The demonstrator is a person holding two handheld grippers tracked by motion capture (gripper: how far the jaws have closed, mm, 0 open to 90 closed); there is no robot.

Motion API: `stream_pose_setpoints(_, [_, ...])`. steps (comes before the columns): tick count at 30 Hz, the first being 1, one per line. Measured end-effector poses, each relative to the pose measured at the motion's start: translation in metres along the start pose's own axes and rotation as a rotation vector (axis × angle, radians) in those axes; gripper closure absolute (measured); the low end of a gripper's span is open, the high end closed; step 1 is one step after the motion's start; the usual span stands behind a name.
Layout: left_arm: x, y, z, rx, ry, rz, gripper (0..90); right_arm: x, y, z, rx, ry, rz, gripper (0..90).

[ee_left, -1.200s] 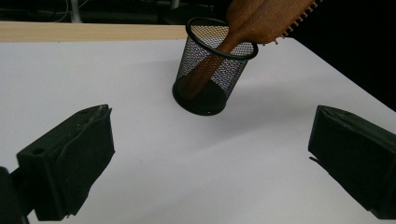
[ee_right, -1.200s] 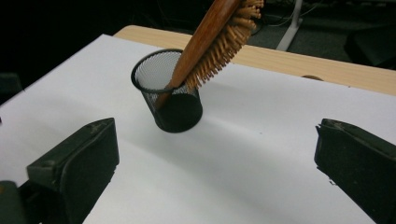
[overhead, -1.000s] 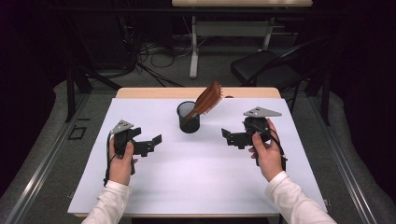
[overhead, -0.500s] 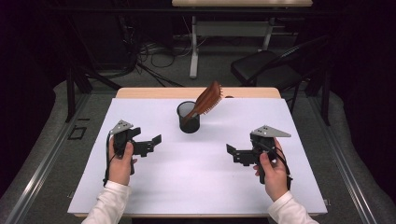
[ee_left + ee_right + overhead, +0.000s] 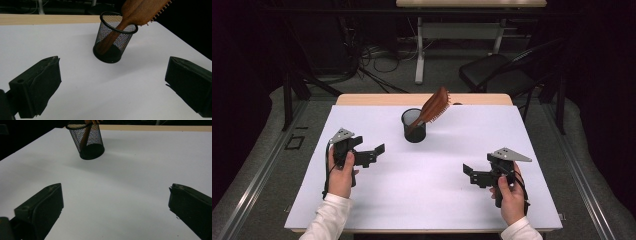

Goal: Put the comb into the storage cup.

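A black mesh cup (image 5: pixel 414 126) (image 5: pixel 112 42) (image 5: pixel 86 140) stands near the back middle of the white table top (image 5: pixel 427 185). A brown wooden hairbrush (image 5: pixel 433 107) (image 5: pixel 136 12) leans in it, handle down, bristle head sticking out to the right. My left gripper (image 5: pixel 379 150) (image 5: pixel 112 85) is held over the left part of the table, open and empty, pointing toward the cup. My right gripper (image 5: pixel 468 173) (image 5: pixel 115 207) hovers at the front right, open and empty, well away from the cup.
The white sheet covers a wooden table whose bare strip (image 5: pixel 377 99) shows at the back. Behind it stand a black chair (image 5: pixel 497 72) and a desk frame (image 5: pixel 419 45) with cables on the floor.
My right gripper has drawn back from beside the cup toward the front right of the table. The left gripper has barely moved.
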State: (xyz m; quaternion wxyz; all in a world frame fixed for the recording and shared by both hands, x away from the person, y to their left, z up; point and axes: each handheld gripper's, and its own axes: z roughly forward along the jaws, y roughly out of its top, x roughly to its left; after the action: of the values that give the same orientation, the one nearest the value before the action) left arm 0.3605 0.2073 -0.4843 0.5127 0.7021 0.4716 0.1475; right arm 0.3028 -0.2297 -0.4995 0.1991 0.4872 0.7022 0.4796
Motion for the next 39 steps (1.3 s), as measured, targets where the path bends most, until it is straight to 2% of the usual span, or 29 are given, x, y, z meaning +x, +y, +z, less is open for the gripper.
stream_pose_setpoints(4, [0.0, 0.0, -0.001, -0.002, 0.0, -0.003, 0.4, -0.003, -0.007, 0.001, -0.005, 0.005, 0.012, 0.0])
stream_pose_setpoints(8, [0.001, 0.001, -0.001, -0.004, 0.001, -0.001, 0.4, -0.006, -0.012, 0.0, -0.001, -0.017, -0.001, 0.0])
stream_pose_setpoints(16, [0.002, 0.001, -0.002, -0.003, 0.003, -0.005, 0.4, -0.011, -0.021, 0.003, 0.007, -0.017, -0.003, 0.0])
stream_pose_setpoints(21, [0.003, 0.001, -0.002, -0.004, 0.004, -0.006, 0.4, -0.016, -0.026, 0.003, -0.014, -0.001, 0.015, 0.0])
stream_pose_setpoints(31, [0.004, 0.001, -0.002, -0.004, 0.005, -0.009, 0.4, -0.027, -0.031, 0.005, 0.005, -0.033, 0.027, 0.0])
stream_pose_setpoints(39, [0.005, 0.0, -0.002, -0.004, 0.007, -0.009, 0.4, -0.032, -0.035, 0.007, 0.021, -0.04, 0.045, 0.0])
